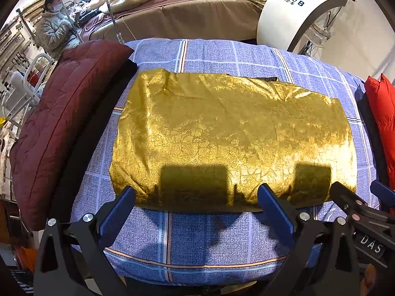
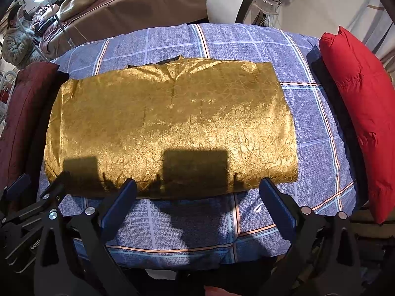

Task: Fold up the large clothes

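Both wide-spread grippers face gold garment (image 1: 229, 133) lying crosswise

- Our left gripper (image 1: 196, 197) hangs with its two blue-padded fingers (image 1: 118, 212) spread wide, nothing between them.
- Our right gripper (image 2: 197, 194) matches it: fingers (image 2: 279, 207) parted wide, gripping nothing.
- The two grippers sit side by side, level and pointing the same way; the right one's black frame shows just beside the left gripper's right finger.

Bright light from behind, hard shadows, fisheye-warped edges.
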`<state>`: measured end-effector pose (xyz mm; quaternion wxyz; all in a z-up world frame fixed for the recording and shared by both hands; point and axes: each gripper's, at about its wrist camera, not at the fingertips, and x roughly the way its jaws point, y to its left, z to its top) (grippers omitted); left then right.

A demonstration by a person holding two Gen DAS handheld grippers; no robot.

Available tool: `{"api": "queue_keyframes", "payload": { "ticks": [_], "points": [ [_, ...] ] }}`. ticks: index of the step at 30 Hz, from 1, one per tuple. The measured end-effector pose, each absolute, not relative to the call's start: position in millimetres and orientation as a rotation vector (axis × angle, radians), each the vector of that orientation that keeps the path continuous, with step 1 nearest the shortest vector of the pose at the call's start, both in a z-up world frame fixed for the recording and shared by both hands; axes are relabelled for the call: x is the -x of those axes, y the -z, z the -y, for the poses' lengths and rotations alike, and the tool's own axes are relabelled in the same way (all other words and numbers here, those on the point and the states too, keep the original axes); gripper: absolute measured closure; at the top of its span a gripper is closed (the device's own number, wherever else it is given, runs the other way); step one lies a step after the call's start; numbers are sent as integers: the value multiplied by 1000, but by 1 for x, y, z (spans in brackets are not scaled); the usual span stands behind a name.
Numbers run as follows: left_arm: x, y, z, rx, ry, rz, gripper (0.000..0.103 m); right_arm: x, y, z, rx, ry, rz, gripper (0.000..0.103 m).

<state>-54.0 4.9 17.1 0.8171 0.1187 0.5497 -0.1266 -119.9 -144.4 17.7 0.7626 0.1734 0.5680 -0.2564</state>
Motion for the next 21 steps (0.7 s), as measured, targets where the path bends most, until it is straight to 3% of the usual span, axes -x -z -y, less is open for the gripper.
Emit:
{"api": "queue_keyframes", "payload": {
  "ticks": [21],
  "points": [
    [54, -22, -6, -239, 254, -1131, 6, 117, -15, 146, -388, 551, -1244, 5]
  ]
}}
